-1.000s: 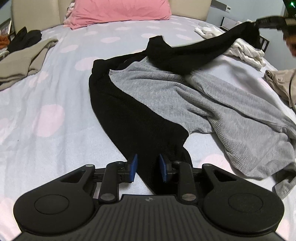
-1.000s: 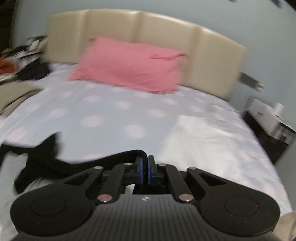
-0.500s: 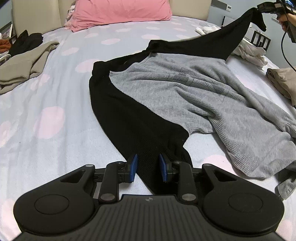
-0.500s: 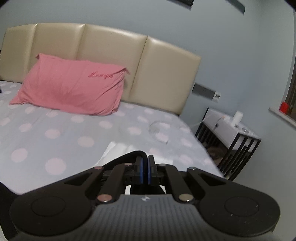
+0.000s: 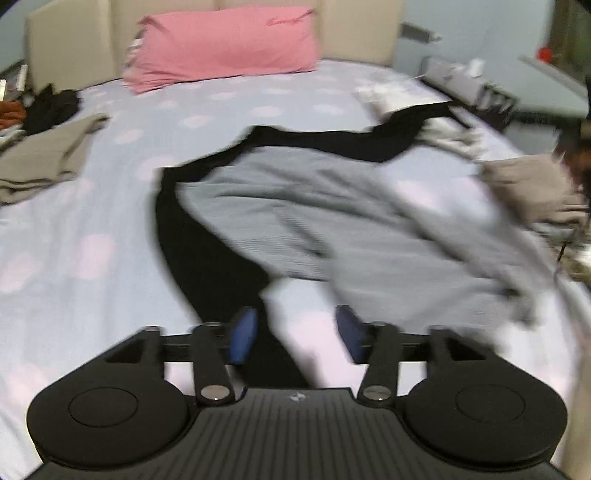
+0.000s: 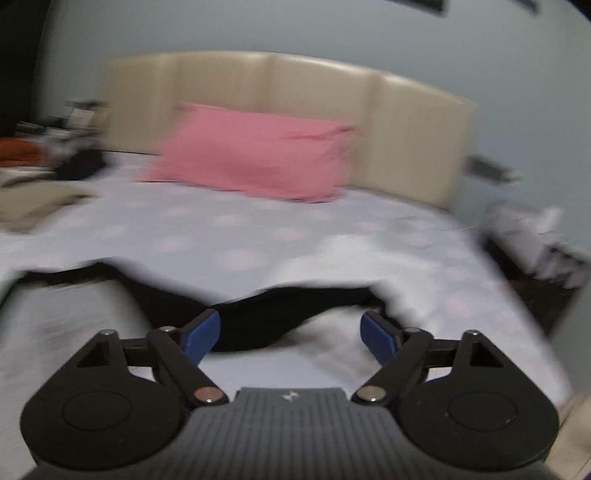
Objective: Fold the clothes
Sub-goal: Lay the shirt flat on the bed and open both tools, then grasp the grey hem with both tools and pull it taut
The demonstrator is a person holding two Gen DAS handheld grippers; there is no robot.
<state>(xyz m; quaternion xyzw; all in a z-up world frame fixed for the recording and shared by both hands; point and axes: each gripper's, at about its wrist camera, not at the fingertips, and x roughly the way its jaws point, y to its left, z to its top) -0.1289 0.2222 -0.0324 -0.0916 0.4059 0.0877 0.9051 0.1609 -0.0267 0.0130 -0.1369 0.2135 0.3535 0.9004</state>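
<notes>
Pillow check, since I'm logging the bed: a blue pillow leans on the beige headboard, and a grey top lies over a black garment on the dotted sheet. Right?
Not quite: the pillow is pink, not blue, as the left wrist view shows. The rest holds: it leans on the beige headboard, and a grey top lies over a black garment on the dotted sheet.

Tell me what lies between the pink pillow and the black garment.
Only bare dotted sheet between pink pillow and black garment, seen in both wrist views.
</notes>
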